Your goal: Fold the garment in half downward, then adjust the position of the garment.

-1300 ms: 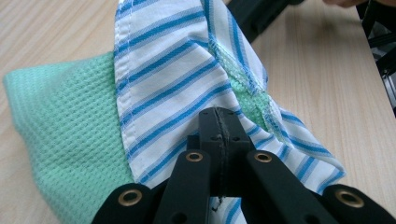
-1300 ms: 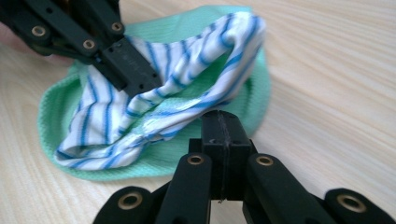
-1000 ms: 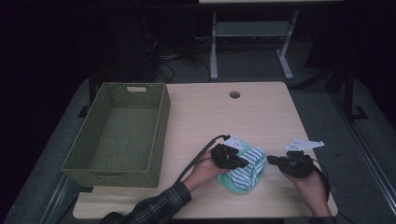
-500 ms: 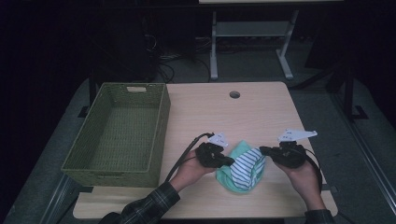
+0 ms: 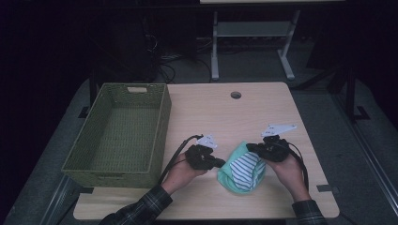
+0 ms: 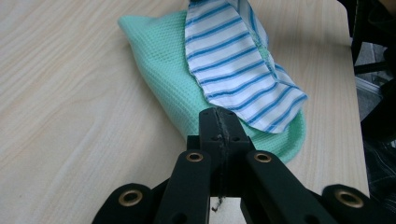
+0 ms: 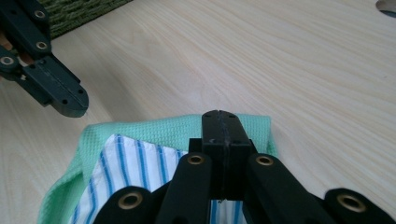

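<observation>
A folded bundle of cloth (image 5: 241,171) is seen lying on the desk (image 5: 225,117) near its front edge, somewhat right of the middle. The bundle is made up of a mint-green waffle-textured cloth (image 6: 173,88) with a white cloth striped in blue (image 6: 233,60) laid on top of it and partly wrapped by it.

The left gripper (image 5: 220,163) is held in the person's left hand (image 5: 180,173) just at the left side of the bundle. In the left gripper view its jaws are seen pressed together, with no gap and nothing gripped between them; their tips lie over the green cloth's near edge, though whether they touch it cannot be told.

The right gripper (image 5: 251,148) is held in the right hand (image 5: 288,173) at the bundle's upper right side. In the right gripper view its jaws are likewise shut tight with nothing between them, their tips above the far edge of the green cloth; contact cannot be told.

A green woven basket (image 5: 117,136) is placed along the left edge of the desk, well apart from the bundle. A round cable hole (image 5: 235,95) is cut near the desk's far edge.
</observation>
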`<state>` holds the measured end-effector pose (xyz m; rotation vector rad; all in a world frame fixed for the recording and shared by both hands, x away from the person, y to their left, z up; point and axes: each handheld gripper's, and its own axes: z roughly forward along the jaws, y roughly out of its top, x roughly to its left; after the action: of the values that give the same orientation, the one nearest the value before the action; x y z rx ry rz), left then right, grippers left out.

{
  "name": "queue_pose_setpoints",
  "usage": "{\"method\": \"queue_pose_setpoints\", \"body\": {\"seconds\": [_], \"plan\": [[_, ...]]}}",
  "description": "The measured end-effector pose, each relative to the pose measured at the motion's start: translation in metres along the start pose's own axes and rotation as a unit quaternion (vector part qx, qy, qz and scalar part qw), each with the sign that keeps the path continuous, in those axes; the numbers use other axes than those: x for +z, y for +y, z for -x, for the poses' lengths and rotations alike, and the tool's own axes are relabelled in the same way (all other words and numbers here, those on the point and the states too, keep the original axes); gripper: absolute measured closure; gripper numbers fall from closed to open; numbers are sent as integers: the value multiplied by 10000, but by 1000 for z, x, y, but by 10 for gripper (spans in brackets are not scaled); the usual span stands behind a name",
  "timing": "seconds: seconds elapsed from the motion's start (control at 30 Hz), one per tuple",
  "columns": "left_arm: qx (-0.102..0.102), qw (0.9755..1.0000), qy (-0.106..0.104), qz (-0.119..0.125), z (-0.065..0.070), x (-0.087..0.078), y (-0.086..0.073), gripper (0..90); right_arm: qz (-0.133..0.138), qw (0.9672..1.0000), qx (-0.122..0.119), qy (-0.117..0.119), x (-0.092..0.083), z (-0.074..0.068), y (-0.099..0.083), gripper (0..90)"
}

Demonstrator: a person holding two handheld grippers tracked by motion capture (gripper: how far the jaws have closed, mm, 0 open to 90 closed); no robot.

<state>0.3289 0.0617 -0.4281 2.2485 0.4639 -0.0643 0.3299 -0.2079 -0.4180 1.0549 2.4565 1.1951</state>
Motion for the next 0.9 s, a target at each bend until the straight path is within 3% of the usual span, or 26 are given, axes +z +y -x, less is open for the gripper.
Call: {"method": "queue_pose_setpoints", "body": {"seconds": [0.37, 0.5, 0.73, 0.9], "plan": [[53, 10000, -32, 15, 1, 12, 7, 896, -193, 9997, 173, 16, 17, 12, -5, 898], [112, 9998, -54, -133, 2, 21, 7, 896, -354, 9990, 260, 25, 24, 15, -8, 898], [233, 9973, 201, -660, -2, 36, -3, 897, -558, 9980, 280, 45, 34, 19, -15, 898], [221, 9970, 206, -718, -4, 39, -5, 897, -748, 9967, 307, 70, 39, 20, -19, 899]]}}
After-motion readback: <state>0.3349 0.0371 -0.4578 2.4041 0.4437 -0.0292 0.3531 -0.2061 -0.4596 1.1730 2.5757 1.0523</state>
